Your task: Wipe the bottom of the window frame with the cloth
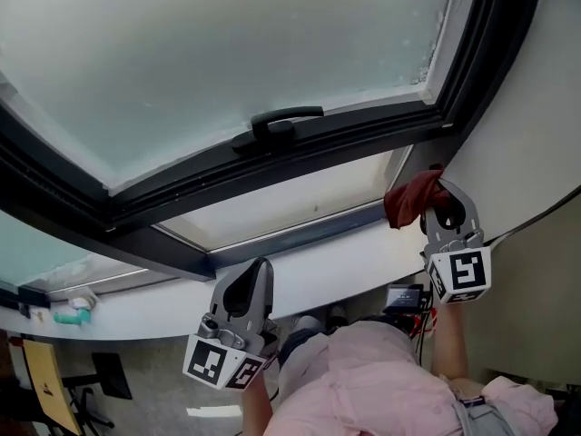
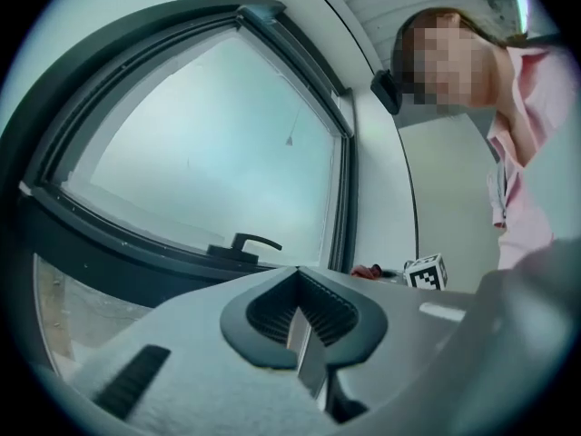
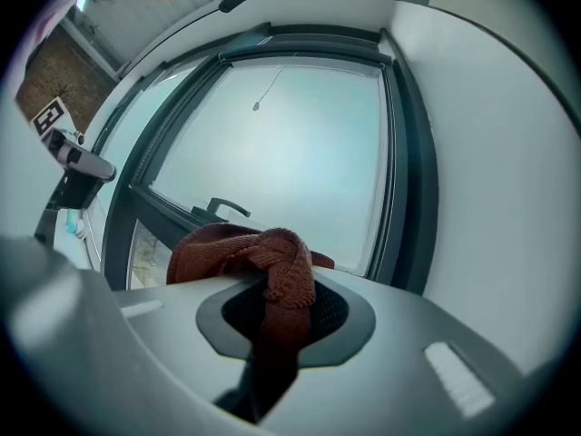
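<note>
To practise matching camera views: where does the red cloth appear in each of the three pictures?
Head view: cloth right of centre, beside the window frame.
Left gripper view: cloth a small red patch, low, right of centre.
Right gripper view: cloth low centre, clamped in the jaws.
Shared landmark: the black window handle.

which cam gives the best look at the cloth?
Right gripper view: the red cloth sits close up, pinched between the right gripper's fingers, weave visible. Head view shows it small, bunched by the window frame corner. Left gripper view catches only a red sliver.
</note>
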Available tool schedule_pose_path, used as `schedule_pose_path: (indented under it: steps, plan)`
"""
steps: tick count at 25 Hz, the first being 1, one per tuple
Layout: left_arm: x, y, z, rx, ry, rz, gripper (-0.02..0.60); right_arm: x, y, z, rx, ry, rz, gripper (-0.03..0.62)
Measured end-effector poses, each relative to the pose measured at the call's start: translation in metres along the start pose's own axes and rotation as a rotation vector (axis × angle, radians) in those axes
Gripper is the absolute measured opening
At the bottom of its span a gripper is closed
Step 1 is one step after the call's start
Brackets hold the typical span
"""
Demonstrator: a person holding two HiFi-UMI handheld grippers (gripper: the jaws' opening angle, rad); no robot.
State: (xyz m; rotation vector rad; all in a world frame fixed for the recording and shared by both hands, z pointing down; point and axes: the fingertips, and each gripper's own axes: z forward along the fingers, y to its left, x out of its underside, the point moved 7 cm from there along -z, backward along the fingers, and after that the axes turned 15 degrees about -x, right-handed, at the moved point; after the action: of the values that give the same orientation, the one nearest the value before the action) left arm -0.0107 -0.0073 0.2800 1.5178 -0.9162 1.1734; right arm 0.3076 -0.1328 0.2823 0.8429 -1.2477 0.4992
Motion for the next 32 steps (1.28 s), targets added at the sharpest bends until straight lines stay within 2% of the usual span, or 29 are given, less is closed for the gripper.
schedule_pose_path:
  steps: [2,6,8,14,20,27,32]
  plan:
    - [-0.004,0.009,-0.004,-0.028,-0.018,0.001,-0.003,-0.003,0.007,-0.008,0.021,0.015,0.004,0.058]
    - [-0.013,0.025,-0.005,-0.127,-0.01,0.147,-0.003,-0.012,0.029,-0.015,0.03,0.026,0.021,0.058]
    - [-0.019,0.033,-0.008,-0.149,-0.009,0.18,-0.003,-0.015,0.043,-0.018,0.032,0.043,0.029,0.058]
    - [-0.026,0.051,-0.013,-0.081,0.006,0.09,-0.003,-0.022,0.081,-0.017,0.045,0.074,0.044,0.058]
    - [-0.022,0.062,-0.028,-0.029,0.017,0.092,-0.005,-0.024,0.111,-0.011,0.057,0.063,0.045,0.058]
    - [-0.015,0.061,-0.037,0.034,0.032,0.108,-0.003,-0.023,0.14,0.004,0.013,0.067,0.043,0.058]
    - [-0.021,0.07,-0.04,0.016,0.01,0.1,-0.003,-0.026,0.144,0.009,0.005,0.085,0.032,0.058]
